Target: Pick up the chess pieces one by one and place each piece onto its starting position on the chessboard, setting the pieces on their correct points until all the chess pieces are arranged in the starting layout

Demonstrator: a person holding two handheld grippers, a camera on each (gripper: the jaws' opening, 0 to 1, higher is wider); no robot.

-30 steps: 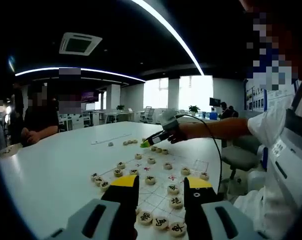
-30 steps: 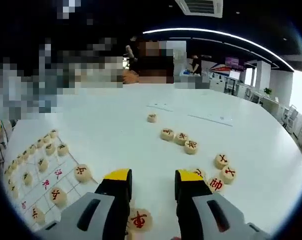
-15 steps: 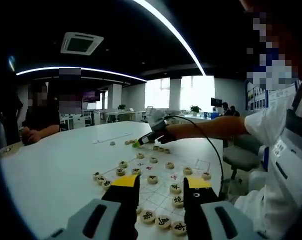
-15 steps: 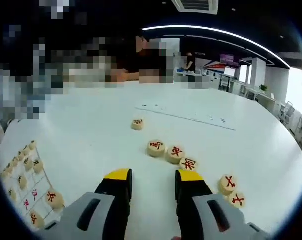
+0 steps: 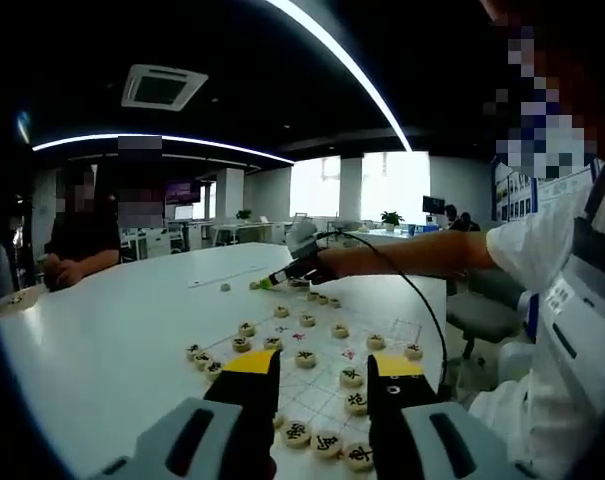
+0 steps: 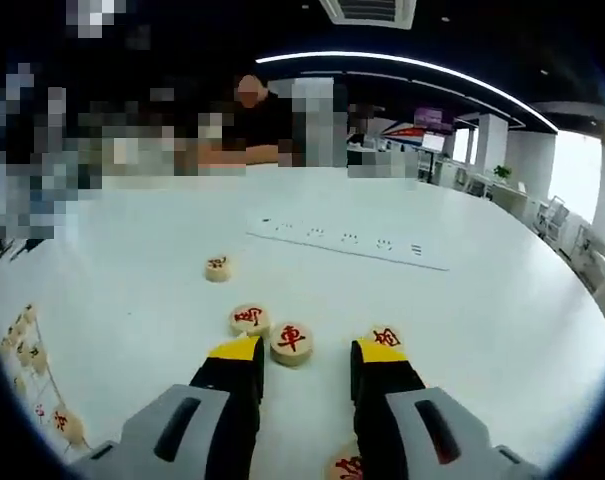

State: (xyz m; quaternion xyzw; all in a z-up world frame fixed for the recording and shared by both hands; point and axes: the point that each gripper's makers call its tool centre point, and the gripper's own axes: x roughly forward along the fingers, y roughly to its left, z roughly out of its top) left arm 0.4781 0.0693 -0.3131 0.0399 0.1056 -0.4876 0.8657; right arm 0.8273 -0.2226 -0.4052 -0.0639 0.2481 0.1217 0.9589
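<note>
- In the left gripper view the left gripper [image 5: 324, 372] hangs released above the near edge of the chessboard [image 5: 382, 331], its yellow-tipped jaws apart with nothing between them
- The chessboard lies on a white table [image 5: 112, 330]; round wooden chess pieces with black characters sit in a near row [image 5: 327, 441] and in further rows toward the far side [image 5: 307, 320]
- Past the far edge of the board, the right gripper [image 5: 266, 284] reaches in from the right, held by the person's outstretched arm [image 5: 422, 252], its green-tipped end down near a small cluster of loose pieces [image 5: 320, 297] off the board
- In the right gripper view the right gripper [image 6: 308, 352] stands released, jaws parted, low over the table
- A red-marked piece [image 6: 291, 341] lies on the table in line with the gap between the jaw tips, just beyond them; whether the jaws touch it I cannot tell
- A second red piece [image 6: 249, 318] lies just beside it to the left, a third [image 6: 387, 336] shows past the right jaw tip, a fourth [image 6: 218, 267] sits alone farther off
- Another red piece [image 6: 344, 467] lies near the bottom of this view between the jaw bodies
- A board corner with pieces [image 6: 22, 330] shows at the left edge
- A long white strip [image 6: 347, 243] lies across the table beyond
</note>
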